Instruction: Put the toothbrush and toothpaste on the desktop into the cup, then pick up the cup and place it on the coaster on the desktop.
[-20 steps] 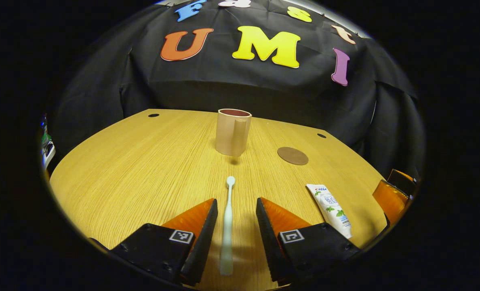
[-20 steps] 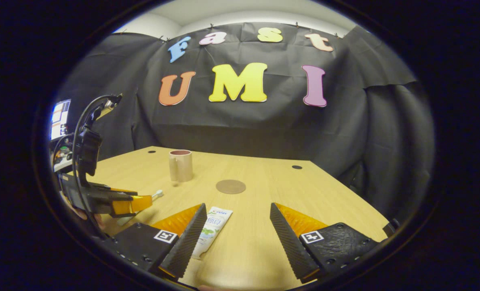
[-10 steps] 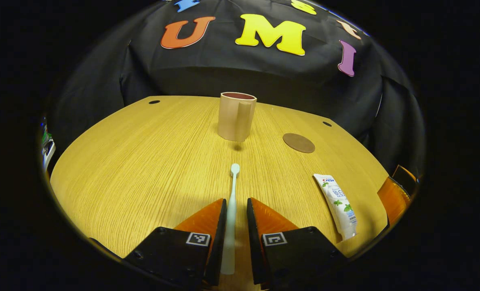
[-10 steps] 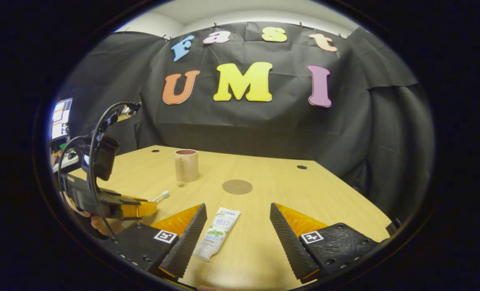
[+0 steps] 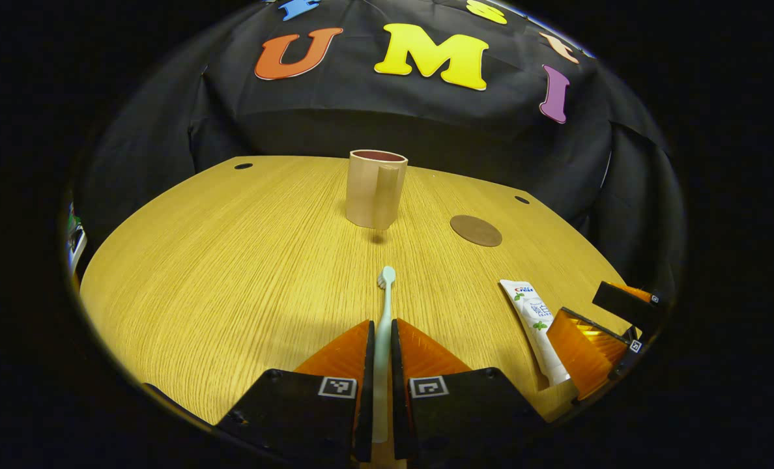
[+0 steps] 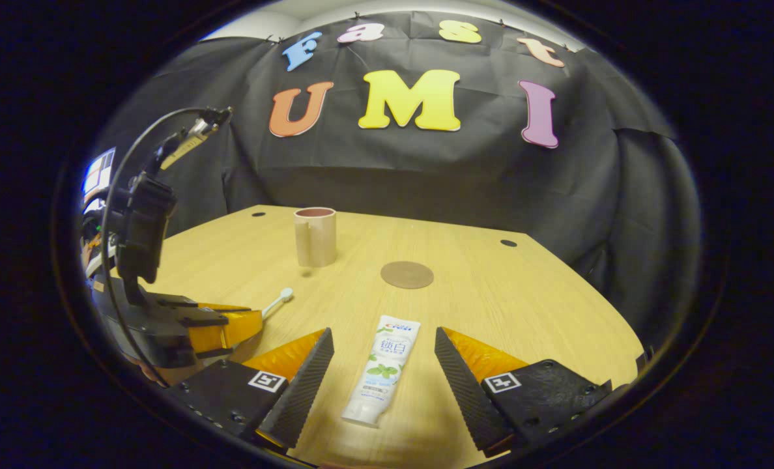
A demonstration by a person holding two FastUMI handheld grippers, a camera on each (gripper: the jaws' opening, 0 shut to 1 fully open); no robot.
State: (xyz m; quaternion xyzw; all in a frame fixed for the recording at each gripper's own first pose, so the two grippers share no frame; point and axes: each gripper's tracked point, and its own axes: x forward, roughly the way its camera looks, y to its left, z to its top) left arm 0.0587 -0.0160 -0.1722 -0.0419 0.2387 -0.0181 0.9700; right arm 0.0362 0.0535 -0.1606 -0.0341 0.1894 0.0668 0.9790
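Ahead of the left gripper [image 5: 381, 339], bare desk [image 5: 230, 260] runs up to the cup [image 5: 374, 189], the one upright obstacle. Between the right gripper's [image 6: 384, 355] spread fingers lies the flat toothpaste [image 6: 383, 368]; beyond it, the flat coaster [image 6: 407, 274].

The right gripper [image 6: 382, 368] had its two fingers wide apart. The toothpaste [image 6: 383, 370] lay flat on the wooden table [image 6: 530, 306] between them, and neither finger touched it. Farther back stood the cup [image 6: 315, 236], with the round coaster [image 6: 407, 274] to its right. At the left, the left gripper [image 6: 247, 324] held the toothbrush [image 6: 277, 301], brush end poking out toward the cup.
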